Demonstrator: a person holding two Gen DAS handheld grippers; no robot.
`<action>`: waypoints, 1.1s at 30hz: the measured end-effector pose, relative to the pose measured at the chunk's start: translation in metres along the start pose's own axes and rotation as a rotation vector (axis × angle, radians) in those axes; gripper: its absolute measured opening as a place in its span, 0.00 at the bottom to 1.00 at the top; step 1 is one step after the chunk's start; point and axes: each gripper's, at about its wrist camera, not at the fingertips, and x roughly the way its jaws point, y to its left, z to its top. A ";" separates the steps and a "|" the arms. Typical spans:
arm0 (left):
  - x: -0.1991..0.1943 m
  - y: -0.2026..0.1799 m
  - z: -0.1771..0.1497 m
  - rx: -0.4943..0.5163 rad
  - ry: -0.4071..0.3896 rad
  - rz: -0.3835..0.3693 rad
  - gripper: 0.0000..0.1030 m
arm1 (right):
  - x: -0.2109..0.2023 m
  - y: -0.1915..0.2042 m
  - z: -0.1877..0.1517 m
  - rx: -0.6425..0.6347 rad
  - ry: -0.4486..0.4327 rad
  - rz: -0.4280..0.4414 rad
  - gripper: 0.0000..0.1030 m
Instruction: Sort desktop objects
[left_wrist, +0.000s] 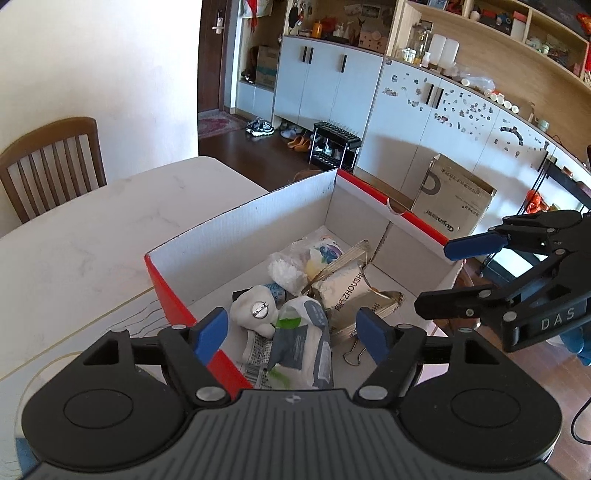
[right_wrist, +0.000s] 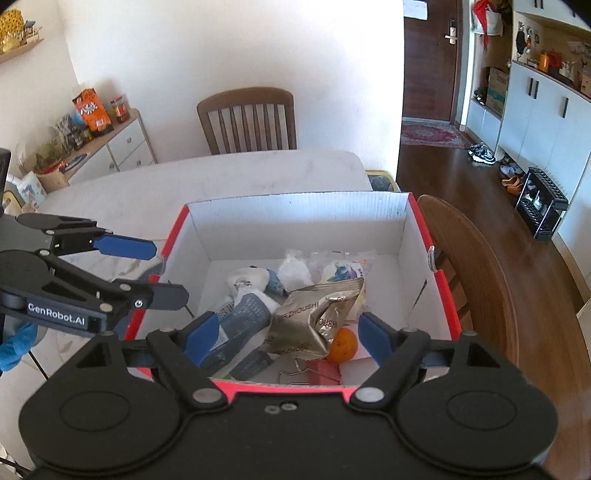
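A red cardboard box with a white inside (left_wrist: 258, 221) (right_wrist: 295, 218) stands on the white table. It holds several items: a gold snack packet (left_wrist: 345, 286) (right_wrist: 314, 317), a grey and white pouch (left_wrist: 303, 332) (right_wrist: 243, 317), a white plush toy (left_wrist: 255, 310) (right_wrist: 245, 278), an orange (right_wrist: 341, 345), a pink binder clip (right_wrist: 323, 373) and small bags. My left gripper (left_wrist: 291, 336) is open and empty above the box's near edge. My right gripper (right_wrist: 286, 338) is open and empty above the box. Each gripper shows in the other's view, open, beside the box (left_wrist: 439, 280) (right_wrist: 166, 271).
The white table (left_wrist: 92, 240) (right_wrist: 221, 177) extends behind the box. A wooden chair (left_wrist: 51, 162) (right_wrist: 247, 118) stands at its far side. A round wooden chair back (right_wrist: 472, 266) is right of the box. A brown carton (left_wrist: 454, 199) and a black shoe rack (left_wrist: 332, 144) stand on the floor.
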 end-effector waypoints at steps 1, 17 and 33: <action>-0.003 -0.001 -0.002 0.006 -0.005 0.001 0.77 | -0.002 0.001 -0.002 0.003 -0.006 -0.002 0.82; -0.041 0.000 -0.033 0.040 -0.050 0.015 1.00 | -0.037 0.034 -0.033 0.051 -0.160 -0.045 0.99; -0.073 -0.004 -0.049 0.033 -0.097 0.001 1.00 | -0.071 0.061 -0.053 0.091 -0.250 -0.057 0.99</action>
